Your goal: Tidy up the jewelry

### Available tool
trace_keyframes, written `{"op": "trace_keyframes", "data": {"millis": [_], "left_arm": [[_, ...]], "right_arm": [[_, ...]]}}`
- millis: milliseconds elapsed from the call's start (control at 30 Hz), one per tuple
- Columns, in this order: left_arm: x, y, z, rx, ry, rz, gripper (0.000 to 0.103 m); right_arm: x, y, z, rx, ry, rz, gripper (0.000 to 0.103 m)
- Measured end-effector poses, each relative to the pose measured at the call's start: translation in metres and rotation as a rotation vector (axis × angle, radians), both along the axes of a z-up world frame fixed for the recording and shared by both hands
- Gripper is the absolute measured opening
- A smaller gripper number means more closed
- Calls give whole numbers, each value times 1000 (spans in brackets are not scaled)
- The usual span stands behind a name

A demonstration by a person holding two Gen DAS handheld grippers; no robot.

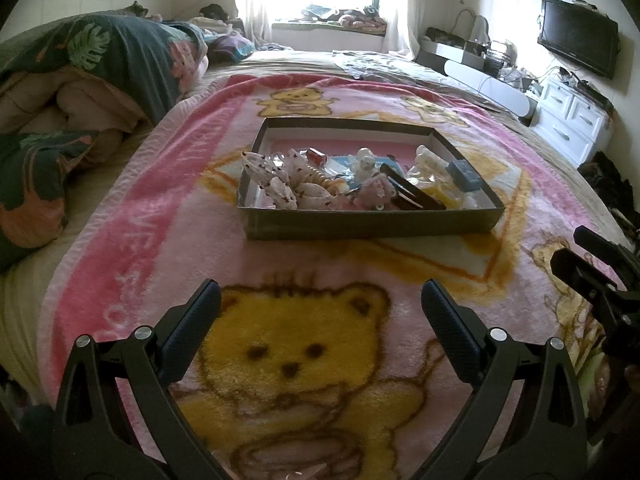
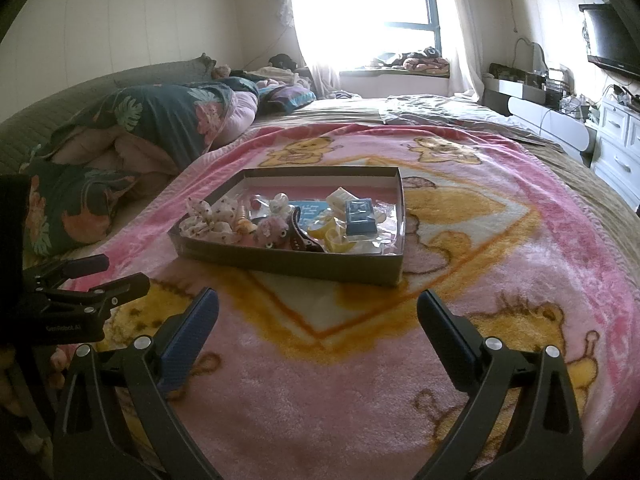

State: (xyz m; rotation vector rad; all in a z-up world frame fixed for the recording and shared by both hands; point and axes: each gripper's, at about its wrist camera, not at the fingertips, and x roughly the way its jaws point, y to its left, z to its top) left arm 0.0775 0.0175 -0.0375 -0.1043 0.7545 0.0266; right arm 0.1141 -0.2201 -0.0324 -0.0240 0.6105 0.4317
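Observation:
A shallow dark cardboard box (image 1: pixel 360 227) (image 2: pixel 288 259) lies on a pink teddy-bear blanket (image 1: pixel 304 360) (image 2: pixel 360 380) on a bed. It holds jumbled accessories: dotted white scrunchies (image 1: pixel 280 186) (image 2: pixel 208 216), a small blue case (image 1: pixel 464 174) (image 2: pixel 360 216), a dark hair clip (image 1: pixel 412 194) and a yellow piece (image 2: pixel 332 236). My left gripper (image 1: pixel 320 292) (image 2: pixel 126 270) is open and empty above the blanket, short of the box's near wall. My right gripper (image 2: pixel 318 298) (image 1: pixel 566 246) is also open and empty, to the right of the left one and just as far from the box.
A folded leaf-print quilt (image 1: pixel 80 92) is heaped on the bed's left side. White drawers (image 1: pixel 568 120) and a wall TV (image 1: pixel 576 38) stand beyond the right edge. A window seat (image 2: pixel 392 76) with clothes lies past the bed's far end.

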Motion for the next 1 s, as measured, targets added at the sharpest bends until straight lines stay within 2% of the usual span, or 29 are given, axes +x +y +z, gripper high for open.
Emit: {"op": "trace_keyframes", "data": {"millis": [233,500,733,867,967,1000], "left_arm": [[-2,8,-1,-9,13,0,94],[-4,11,1,18,6,5,94],[2,11,-4,-28,9,9,94],[24,46,-14,-26,66,137,94],[44,102,-19,-24,98,290,94],[51,122,-21,-20,102,337,94]], "right_arm": [[0,1,-2,-11,6,4,99],[-2,2,-7,-28,9,-2,99],[7,-1,-10,-26,15,-20,99],[29,-18,-15,-71,13,-100,99],[77,-50,-24,-173,43,-243,99],[104,-71,-32,-196,102,-309,99]]}}
